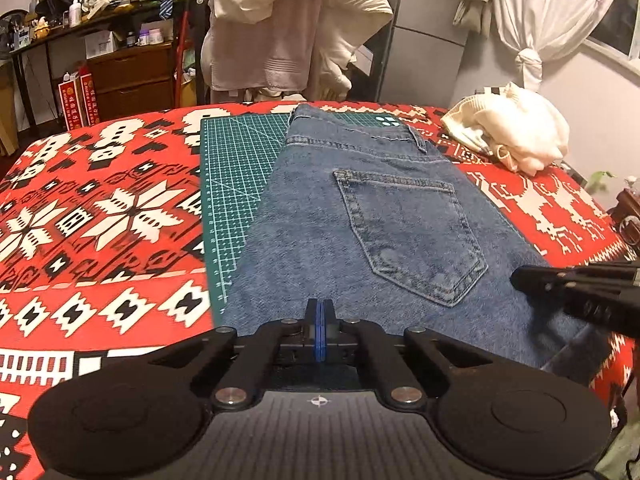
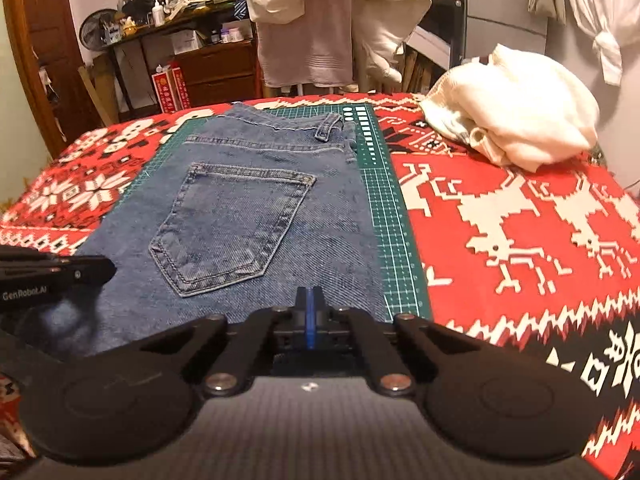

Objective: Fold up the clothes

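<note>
Over the near edge of the jeans (image 1: 360,216), the left tongs (image 1: 319,312) sit with their 2 blue-lined fingers pressed flat together, nothing between them. Just beside them, the right tongs (image 2: 308,300) are likewise pinched tight on nothing, poised above the denim's near edge. Each pair shows up in the other's view as a dark shape hanging over the cloth. The jeans lie folded lengthwise and flat, 1 back pocket (image 2: 236,228) facing up, waistband at the far end. They rest on a green cutting mat (image 1: 236,168), which shows along both long sides of the denim. The mat lies on a surface covered by a red patterned cloth (image 2: 520,220). At the far right of that cloth sits a crumpled cream garment (image 2: 516,132), well apart from the jeans.
</note>
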